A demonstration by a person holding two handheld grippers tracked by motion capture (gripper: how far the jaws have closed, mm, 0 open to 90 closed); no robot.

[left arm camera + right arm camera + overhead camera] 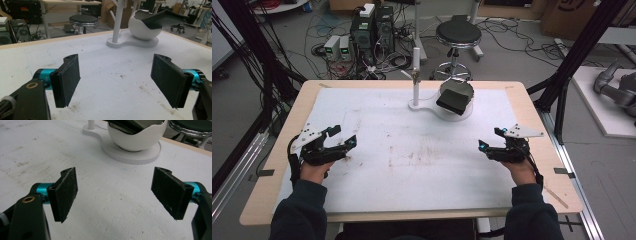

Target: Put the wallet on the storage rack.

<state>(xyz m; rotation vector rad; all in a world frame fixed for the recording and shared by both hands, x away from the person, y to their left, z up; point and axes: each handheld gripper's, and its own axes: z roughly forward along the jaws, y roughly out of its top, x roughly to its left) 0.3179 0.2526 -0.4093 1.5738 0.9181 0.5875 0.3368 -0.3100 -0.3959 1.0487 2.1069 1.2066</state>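
So, both grippers, left (pixel 343 138) and right (pixel 490 139), sit spread and empty, well short of the bowl (pixel 455 101) (dark wallet-like thing inside); approach squarely, I'd say.

A white, cracked-eggshell-shaped bowl (pixel 465 95) sits on a round white base joined to a thin upright white post (pixel 416 75), upper centre of the high view. A dark, flat folded object (pixel 453 101) lies tilted in the bowl, jutting over its rim.
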